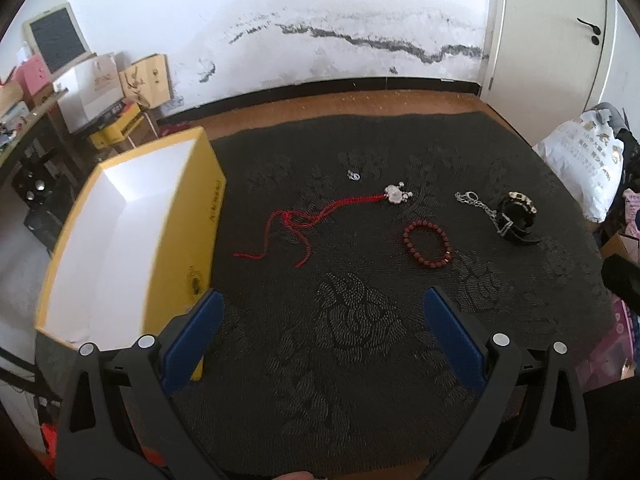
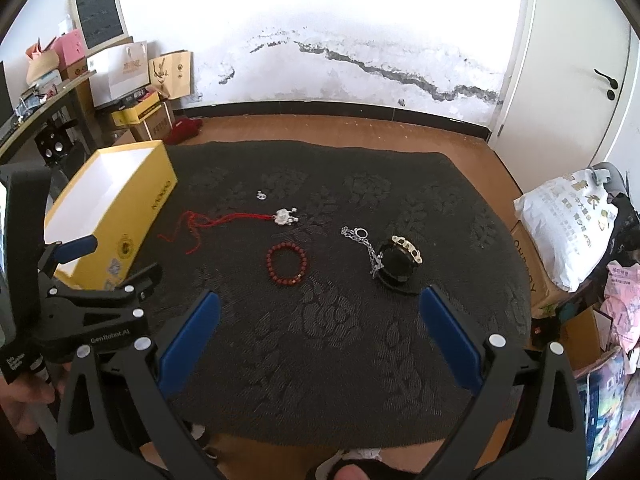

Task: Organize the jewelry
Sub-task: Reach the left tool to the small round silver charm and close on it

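Left wrist view: yellow box [image 1: 120, 248] sitting at left of frame, lid off, white inside showing, lying on the dark patterned cloth [image 1: 360, 360]. Left gripper [image 1: 320, 312] hovering at bottom centre, blue fingers [image 1: 192, 344] spread wide, holding nothing; its left finger overlapping the box's near corner in the picture, contact cannot be told. Jewelry lying above the claw in mid frame, well apart from the fingertips: red cord necklace [image 1: 316, 216] with a silver pendant [image 1: 396, 194] stretching from centre-left to centre, tiny silver ring [image 1: 353, 176] just above it, red bead bracelet [image 1: 427, 243] lying right of centre, closest to the right finger. Silver chain [image 1: 476, 204] trailing into a black bracelet piece [image 1: 516, 216] at mid right.

Right wrist view: same box [image 2: 108, 208] sitting at mid left, left gripper [image 2: 116, 264] showing beside it at lower left, jaws released. Cord necklace [image 2: 216, 220] and pendant [image 2: 285, 216] lying left of centre, ring [image 2: 261, 196] above them. Bead bracelet [image 2: 287, 263] lying at centre, above and between the right gripper [image 2: 320, 308] fingers [image 2: 452, 340], not touching. Chain [image 2: 366, 244] and black piece [image 2: 398, 262] lying right of centre, black piece sitting just above the right finger's tip. Right claw spread wide, gripping nothing, hovering over the cloth [image 2: 320, 380] at bottom centre.
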`<state>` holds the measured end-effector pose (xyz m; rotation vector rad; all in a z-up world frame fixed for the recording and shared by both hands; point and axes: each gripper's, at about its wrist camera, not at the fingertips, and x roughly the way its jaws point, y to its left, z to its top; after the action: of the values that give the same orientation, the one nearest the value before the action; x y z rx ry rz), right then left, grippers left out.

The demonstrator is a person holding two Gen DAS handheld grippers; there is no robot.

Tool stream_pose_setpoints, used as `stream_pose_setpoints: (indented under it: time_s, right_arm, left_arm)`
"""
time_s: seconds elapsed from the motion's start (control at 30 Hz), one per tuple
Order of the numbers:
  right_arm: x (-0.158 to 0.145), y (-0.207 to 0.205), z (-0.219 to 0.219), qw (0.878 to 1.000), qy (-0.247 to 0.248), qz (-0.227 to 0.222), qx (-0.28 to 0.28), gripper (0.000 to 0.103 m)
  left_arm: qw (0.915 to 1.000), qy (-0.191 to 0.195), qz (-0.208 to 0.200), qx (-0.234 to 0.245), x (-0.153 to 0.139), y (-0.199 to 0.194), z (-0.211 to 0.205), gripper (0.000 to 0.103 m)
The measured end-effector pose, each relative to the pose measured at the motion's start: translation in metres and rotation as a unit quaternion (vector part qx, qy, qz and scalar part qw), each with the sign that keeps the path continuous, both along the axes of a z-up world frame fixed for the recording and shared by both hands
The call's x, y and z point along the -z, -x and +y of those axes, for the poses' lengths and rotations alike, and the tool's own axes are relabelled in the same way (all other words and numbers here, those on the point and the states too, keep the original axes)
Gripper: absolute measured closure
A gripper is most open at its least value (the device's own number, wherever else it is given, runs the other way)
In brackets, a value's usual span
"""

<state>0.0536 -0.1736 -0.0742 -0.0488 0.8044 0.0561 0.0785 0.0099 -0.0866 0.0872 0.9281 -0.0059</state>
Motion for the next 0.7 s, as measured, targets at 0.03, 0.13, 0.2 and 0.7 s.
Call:
stream_pose_setpoints:
  time_s: [0.03, 0.13, 0.2, 0.7]
  right_arm:
    - [0.005, -0.008, -0.001, 1.000, -0.001, 0.002, 0.001, 0.006]
    - [0.017, -0.033, -0.005, 1.000, -0.012, 0.006, 0.004, 0.006]
    - [0.024, -0.049, -0.008, 1.000, -0.020, 0.010, 0.007, 0.006]
    - [0.072, -0.107, -0.041, 0.997, -0.037, 0.045, 0.056, 0.006]
  left_arm:
    - [1.0000, 0.005, 0.005, 0.001, 0.006, -0.008, 0.001, 0.006]
    - [0.9998, 0.013, 0.015, 0.002, 0.017, -0.030, 0.002, 0.006]
    - [0.9998, 0.008, 0.015, 0.004, 0.021, -0.043, 0.000, 0.006]
    - [0.9959, 0.061, 0.065, -0.011, 0.087, -0.172, -0.010, 0.006]
